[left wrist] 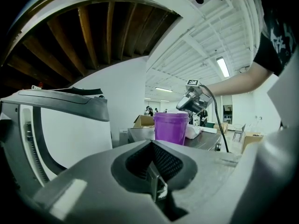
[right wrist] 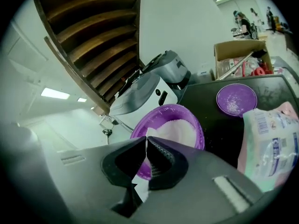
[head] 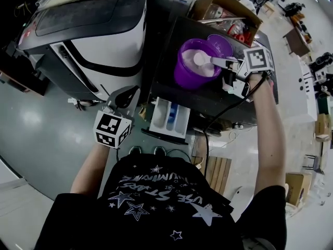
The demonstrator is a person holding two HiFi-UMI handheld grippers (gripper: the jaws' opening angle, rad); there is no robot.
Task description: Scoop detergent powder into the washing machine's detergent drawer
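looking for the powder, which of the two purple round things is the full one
The deep purple tub, full of white powder, scoop in it; the purple lid beside it lies flat.

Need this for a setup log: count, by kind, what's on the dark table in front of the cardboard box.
tub of powder: 1
lid: 1
scoop, in the tub, held by the right gripper: 1
printed pack: 1
Total: 4
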